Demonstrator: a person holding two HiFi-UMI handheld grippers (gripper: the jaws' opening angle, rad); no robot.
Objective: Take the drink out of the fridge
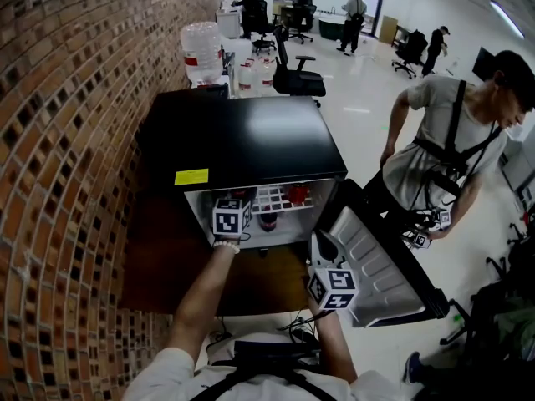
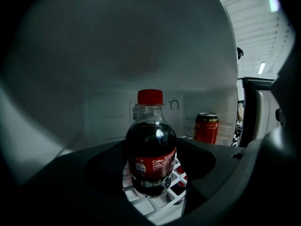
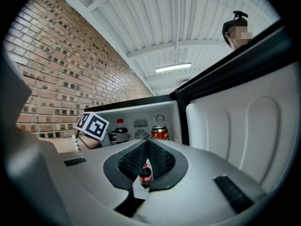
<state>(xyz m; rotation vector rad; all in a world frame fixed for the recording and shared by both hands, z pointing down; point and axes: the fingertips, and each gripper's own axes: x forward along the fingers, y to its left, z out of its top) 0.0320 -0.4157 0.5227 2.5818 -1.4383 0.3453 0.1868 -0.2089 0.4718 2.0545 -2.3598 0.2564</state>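
**Mini fridge** [image 1: 242,136]: black case, set against a brick wall [image 1: 67,140], with a yellow sticker [image 1: 191,176] on its top. The fridge door [image 1: 376,261] is swung open to the right, its white moulded lining facing up.

**Cola bottle** [image 2: 151,147]: red cap, red label, dark contents. It stands upright on the white wire shelf [image 2: 141,206] inside the fridge. The left gripper view alone shows it in full. In the head view the marker cube covers that spot.

**Left gripper** [image 2: 151,168]: reached into the fridge opening and grasping the cola bottle, with a dark pad lying against each flank. The bottle's base rests on the shelf.

**Red can** [image 2: 206,126]: upright on the same shelf, to the right of the bottle and further back, apart from it. It is seen in all three views.

**Right gripper** [image 3: 147,159]: held outside the fridge, just beside the open door. Its jaws are drawn together at the tips and it is empty.

**Second cola bottle** [image 3: 146,175]: small and far off, seen through the narrow slit low between the right gripper's pads. The left gripper view shows red-capped tops below the wire shelf.

**Surroundings** (head view only):
- A person [image 1: 443,132] stands to the right of the door, bent forward.
- Water jugs [image 1: 202,47] stand behind the fridge.
- An office chair [image 1: 297,78] stands behind the fridge.
- More people are at the far end of the room.
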